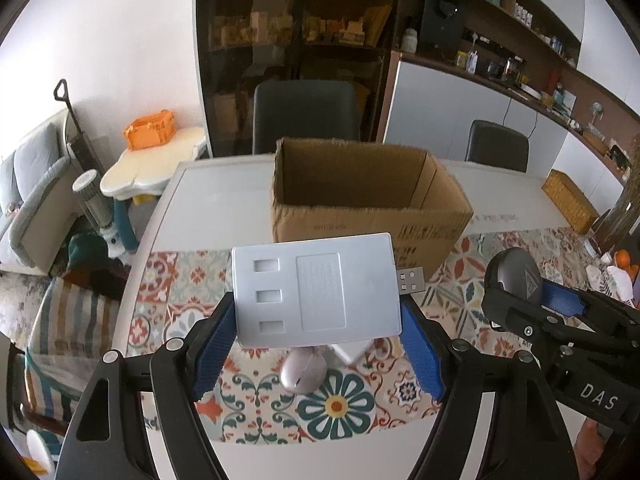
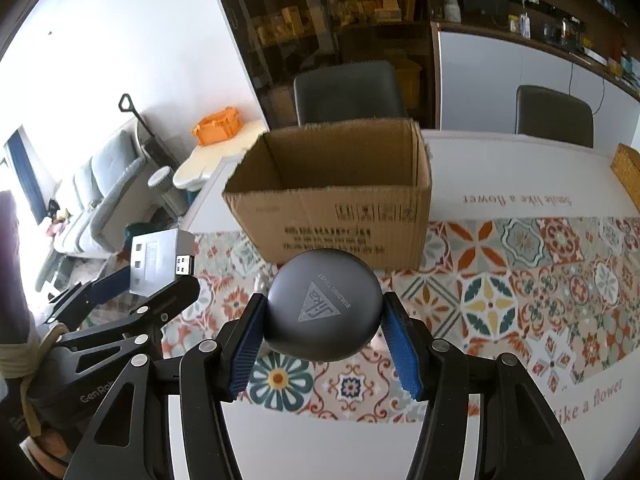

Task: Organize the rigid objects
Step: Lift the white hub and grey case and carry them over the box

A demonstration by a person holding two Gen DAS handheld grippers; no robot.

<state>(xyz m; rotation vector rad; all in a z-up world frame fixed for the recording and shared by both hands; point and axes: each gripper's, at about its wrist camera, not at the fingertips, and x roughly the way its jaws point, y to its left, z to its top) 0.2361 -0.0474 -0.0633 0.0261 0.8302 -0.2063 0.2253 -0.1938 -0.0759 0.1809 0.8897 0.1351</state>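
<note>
My left gripper [image 1: 318, 320] is shut on a flat silver hub [image 1: 316, 290] with a USB plug [image 1: 412, 280] on its right side, held above the patterned mat. My right gripper [image 2: 322, 320] is shut on a round dark grey case [image 2: 324, 306] with a triangle logo. Both are held in front of an open cardboard box [image 1: 360, 196], which also shows in the right wrist view [image 2: 340, 200]. A silver mouse [image 1: 302, 372] and a white block [image 1: 352, 350] lie on the mat under the hub. The hub also shows in the right wrist view [image 2: 156, 262], and the case in the left wrist view [image 1: 516, 276].
A patterned mat [image 2: 520, 288] covers the white table [image 2: 500, 168]. A wicker box [image 1: 572, 200] stands at the table's right. Two dark chairs [image 1: 306, 116] stand behind the table. A small cream side table with an orange crate [image 1: 152, 130] stands at the left.
</note>
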